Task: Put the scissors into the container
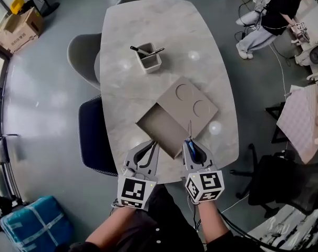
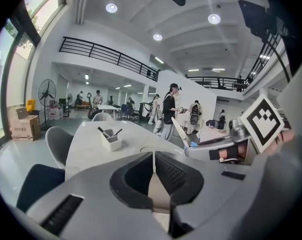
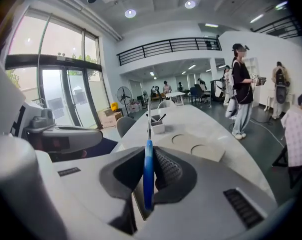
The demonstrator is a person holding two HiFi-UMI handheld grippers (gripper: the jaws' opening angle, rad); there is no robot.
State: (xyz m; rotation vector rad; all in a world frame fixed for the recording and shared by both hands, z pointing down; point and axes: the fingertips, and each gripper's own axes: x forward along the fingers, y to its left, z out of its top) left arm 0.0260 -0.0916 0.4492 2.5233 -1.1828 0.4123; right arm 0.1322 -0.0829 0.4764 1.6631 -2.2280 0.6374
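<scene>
The scissors (image 1: 190, 132) have a blue handle and thin metal blades that point away from me, over the near edge of the table (image 1: 148, 20). My right gripper (image 1: 190, 142) is shut on the blue handle (image 3: 148, 170), with the blades sticking out ahead. The small grey container (image 1: 149, 58) stands mid-table, farther away, with dark sticks in it; it also shows in the right gripper view (image 3: 157, 126) and the left gripper view (image 2: 111, 140). My left gripper (image 1: 153, 144) hovers beside the right one, shut with nothing between its jaws (image 2: 153, 156).
A flat grey board (image 1: 178, 114) with two round recesses lies between the grippers and the container. A grey chair (image 1: 81, 54) and a dark chair (image 1: 93, 135) stand at the table's left. A cardboard box (image 1: 21, 29) and a seated person (image 1: 274, 12) are farther off.
</scene>
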